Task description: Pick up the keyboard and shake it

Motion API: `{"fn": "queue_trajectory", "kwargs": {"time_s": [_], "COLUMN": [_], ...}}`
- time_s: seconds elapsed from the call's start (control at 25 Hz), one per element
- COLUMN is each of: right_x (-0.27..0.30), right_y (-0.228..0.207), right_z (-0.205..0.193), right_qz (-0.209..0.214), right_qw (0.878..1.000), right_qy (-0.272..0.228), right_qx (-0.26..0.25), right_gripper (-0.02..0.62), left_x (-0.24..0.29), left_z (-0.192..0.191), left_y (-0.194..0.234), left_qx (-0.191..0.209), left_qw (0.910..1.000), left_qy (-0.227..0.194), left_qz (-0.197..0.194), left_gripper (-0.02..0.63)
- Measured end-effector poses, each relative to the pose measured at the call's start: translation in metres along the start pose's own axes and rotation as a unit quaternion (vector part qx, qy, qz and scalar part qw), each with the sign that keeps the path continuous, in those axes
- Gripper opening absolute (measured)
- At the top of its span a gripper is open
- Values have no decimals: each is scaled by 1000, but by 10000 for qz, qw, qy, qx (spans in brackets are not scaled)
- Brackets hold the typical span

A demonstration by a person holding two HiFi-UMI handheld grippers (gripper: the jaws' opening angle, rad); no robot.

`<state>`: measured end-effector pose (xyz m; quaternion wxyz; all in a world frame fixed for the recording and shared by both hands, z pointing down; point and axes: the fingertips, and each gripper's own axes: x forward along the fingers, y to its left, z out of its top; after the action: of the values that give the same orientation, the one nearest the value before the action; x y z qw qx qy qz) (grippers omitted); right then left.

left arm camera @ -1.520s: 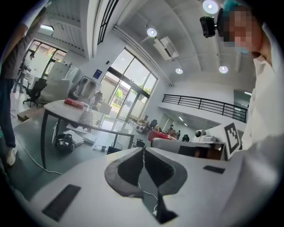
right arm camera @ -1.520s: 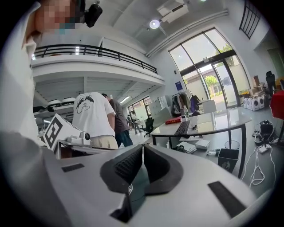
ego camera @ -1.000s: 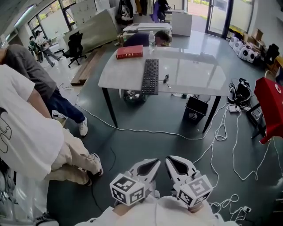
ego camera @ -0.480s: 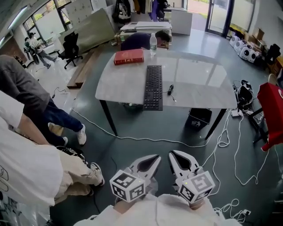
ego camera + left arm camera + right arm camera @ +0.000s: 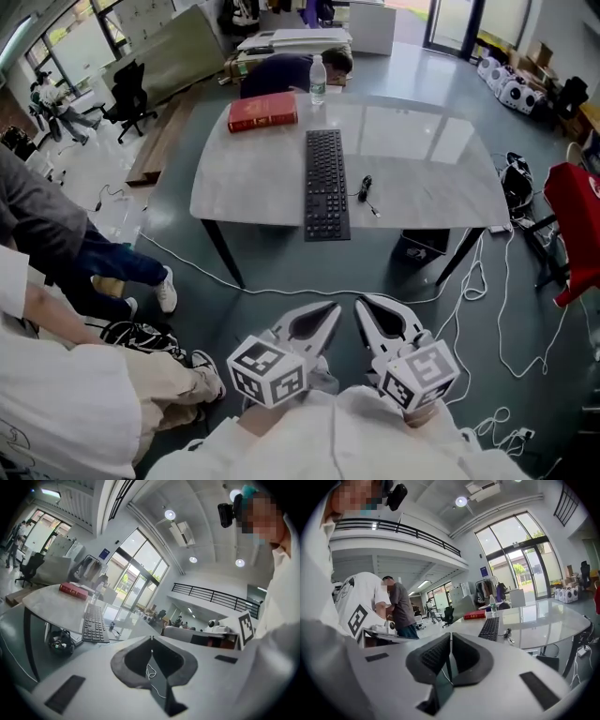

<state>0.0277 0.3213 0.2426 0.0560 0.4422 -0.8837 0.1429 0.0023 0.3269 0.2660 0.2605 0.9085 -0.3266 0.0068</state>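
Black keyboard [image 5: 326, 184] flat on the pale table [image 5: 431, 178], keys up, roughly mid-top, near end at the front edge. Left gripper [image 5: 330, 309] and right gripper [image 5: 364, 306] side by side, low in head view, well short of the table. Both pairs of jaws closed tip to tip, nothing between them. Pick-up not yet begun.

Risks, as judged:
- Jaws to be opened before contact, or else a shove instead of a grasp.
- With a grip on the near end only: likely droop or twist-out during the shake.
- Small dark item with cable [image 5: 365, 187] just beside the keyboard's right edge, liable to be swept off.
- Possible toppling of the bottle [image 5: 317, 80] on a wide swing.

Long axis running straight away from the grippers: near end toward them, far end toward the red book [image 5: 262, 112] and the bottle.
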Motion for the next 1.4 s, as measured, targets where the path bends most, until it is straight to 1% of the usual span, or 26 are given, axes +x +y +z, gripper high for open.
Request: {"fn": "queue_trajectory", "kwargs": {"time_s": [0.12,0.28,0.4,0.64,0.88,1.08,1.4], "right_x": [10,18,24,42,76,107,147], "right_y": [-5,-12,-17,-33,-61,-88,-135], "right_z": [2,-2,-2,-1,11,20,43], "right_qz": [-75,-164,-215,-190,-47,80,260], "right_qw": [10000,9998,9996,9994,9996,9993,9988], "right_qy": [25,112,145,137,201,294,333], "right_qx": [7,71,92,237,200,216,228], "right_gripper": [34,34,34,34,34,32,33], "left_x": [7,13,19,35,59,88,131], "left_z": [6,5,8,11,26,42,71], "left_y": [10,19,25,42,70,97,128], "left_qx": [-1,-47,-88,-158,-207,-344,-307], "left_qw": [10000,9998,9998,9995,9994,9990,9988], "left_qy": [34,145,150,238,266,274,303], "left_qz": [-55,-99,-130,-104,-53,24,242], "left_gripper": [20,20,20,19,20,18,19]}}
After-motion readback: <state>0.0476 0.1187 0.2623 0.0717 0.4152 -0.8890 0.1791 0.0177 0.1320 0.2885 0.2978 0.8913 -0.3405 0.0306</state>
